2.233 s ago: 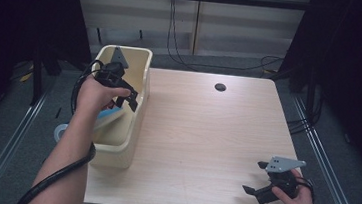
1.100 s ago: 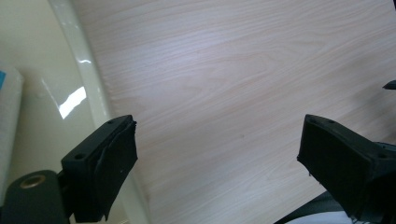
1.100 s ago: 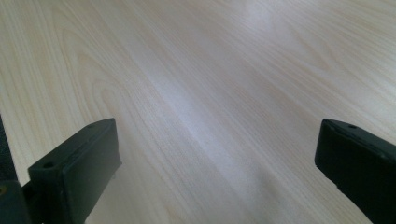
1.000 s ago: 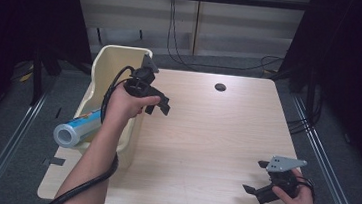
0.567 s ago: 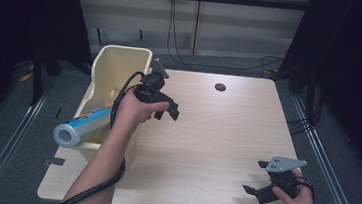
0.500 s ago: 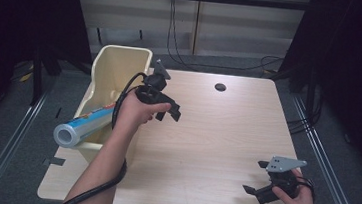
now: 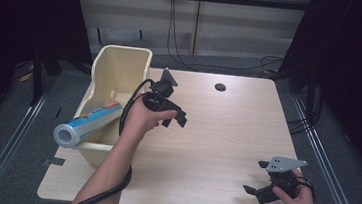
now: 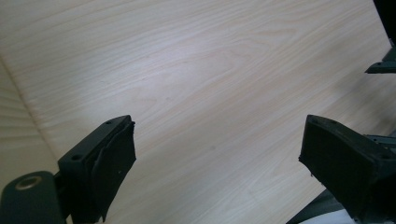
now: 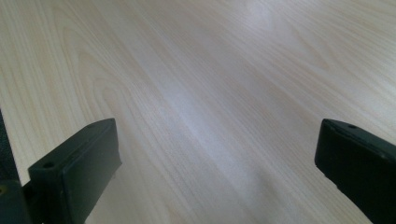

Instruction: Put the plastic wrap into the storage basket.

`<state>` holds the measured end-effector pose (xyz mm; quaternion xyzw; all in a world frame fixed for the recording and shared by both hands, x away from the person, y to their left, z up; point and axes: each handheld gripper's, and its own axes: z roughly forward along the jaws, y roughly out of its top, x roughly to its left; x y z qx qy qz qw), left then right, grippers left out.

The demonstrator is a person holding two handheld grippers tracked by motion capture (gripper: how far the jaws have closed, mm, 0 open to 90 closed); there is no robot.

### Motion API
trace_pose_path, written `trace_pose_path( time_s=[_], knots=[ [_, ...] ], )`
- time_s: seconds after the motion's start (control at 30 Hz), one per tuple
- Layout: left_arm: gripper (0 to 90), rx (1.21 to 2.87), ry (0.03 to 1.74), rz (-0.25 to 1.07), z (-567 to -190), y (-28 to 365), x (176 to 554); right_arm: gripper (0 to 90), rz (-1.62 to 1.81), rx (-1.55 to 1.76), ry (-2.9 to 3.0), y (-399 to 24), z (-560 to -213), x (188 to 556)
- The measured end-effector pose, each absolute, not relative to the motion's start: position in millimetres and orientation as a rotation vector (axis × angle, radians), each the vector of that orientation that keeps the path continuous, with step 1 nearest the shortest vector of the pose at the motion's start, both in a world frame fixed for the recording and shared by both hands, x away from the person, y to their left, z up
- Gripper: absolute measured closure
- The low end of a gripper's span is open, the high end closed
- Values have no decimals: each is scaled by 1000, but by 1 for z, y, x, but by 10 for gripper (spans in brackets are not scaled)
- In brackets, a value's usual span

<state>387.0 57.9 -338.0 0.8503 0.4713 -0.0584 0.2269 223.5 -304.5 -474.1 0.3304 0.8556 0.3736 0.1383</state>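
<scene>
My left gripper hangs open and empty just above the wooden table, a little to the right of a cream plastic bin. In the left gripper view its jaws stand wide apart over bare wood. A roll of foil with a blue label lies slanted in the bin, its silver end sticking out over the bin's left wall. My right gripper rests open near the table's front right corner, and the right gripper view has nothing but wood between its jaws.
A small dark hole sits in the tabletop near the far edge. The bin stands at the table's left edge. Black cables trail from both grippers, and more cables run across the floor behind the table.
My left gripper has come out of the bin, leaving the foil roll there, and moved right and down over the table. The right gripper has stayed still.
</scene>
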Motion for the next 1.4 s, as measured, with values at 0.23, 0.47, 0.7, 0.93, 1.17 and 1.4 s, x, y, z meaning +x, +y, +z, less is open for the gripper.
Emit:
trace_pose_path(
  time_s=[0.23,0.47,0.7,0.93,1.17,1.4],
  knots=[
    [99,2347,1267,-161,-346,52,384,0,1078,965,2478,-304,-474,223],
    [99,2350,1241,-167,-351,47,381,0,1078,965,2480,-304,-475,223],
    [97,2348,1208,-188,-360,41,378,0,1075,963,2482,-304,-475,223],
    [94,2344,1195,-213,-372,37,375,0,1078,964,2482,-304,-475,223],
    [91,2300,1187,-240,-386,35,372,0,1079,967,2478,-305,-475,223],
    [91,2279,1176,-243,-398,34,368,0,1078,970,2475,-306,-475,224]
  ],
)
